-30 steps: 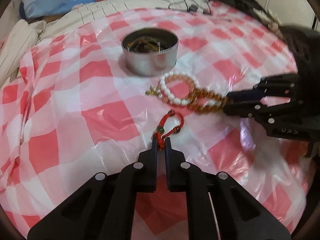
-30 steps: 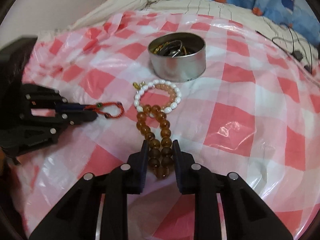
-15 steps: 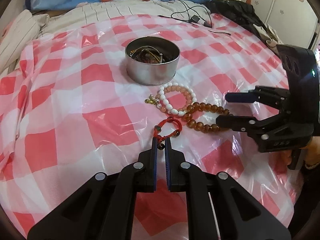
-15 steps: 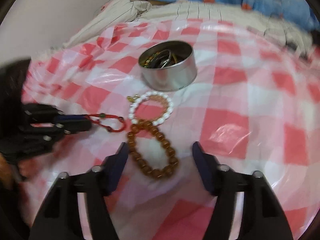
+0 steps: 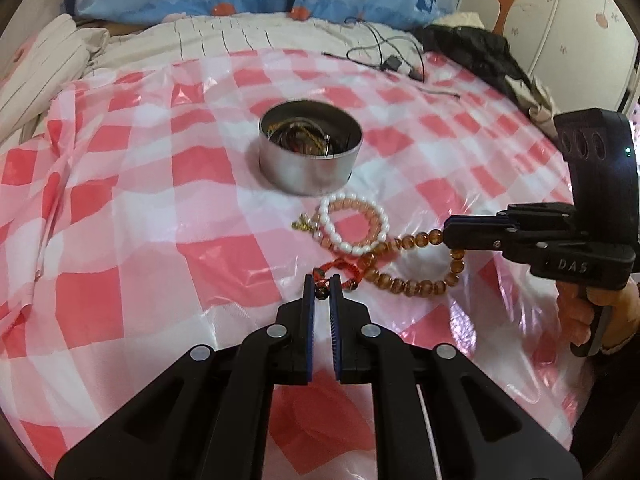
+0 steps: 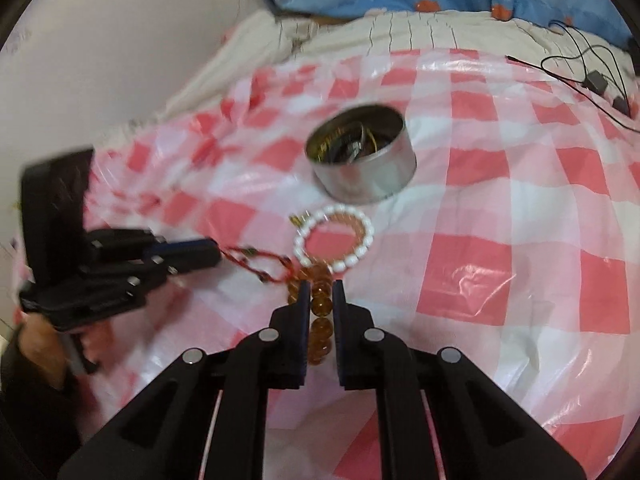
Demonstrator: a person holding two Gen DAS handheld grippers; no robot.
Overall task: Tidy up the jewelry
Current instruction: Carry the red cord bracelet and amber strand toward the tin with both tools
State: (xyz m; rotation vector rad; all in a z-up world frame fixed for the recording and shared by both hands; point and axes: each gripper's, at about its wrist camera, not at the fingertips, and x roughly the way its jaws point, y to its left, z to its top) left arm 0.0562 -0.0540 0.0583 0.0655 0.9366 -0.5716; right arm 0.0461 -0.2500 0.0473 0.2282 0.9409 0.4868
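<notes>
Closing right gripper [image 6: 321,289] straddles the amber bracelet [image 6: 320,322].

One round metal tin [image 5: 310,160], three bracelets at its six o'clock: white-and-pink beaded [image 5: 354,226], amber beaded [image 5: 412,284], red cord [image 5: 340,270], two grippers

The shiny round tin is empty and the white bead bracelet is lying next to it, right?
Not quite. The tin is not empty: the left wrist view shows jewelry already inside it. The white bead bracelet does lie next to it.
</notes>
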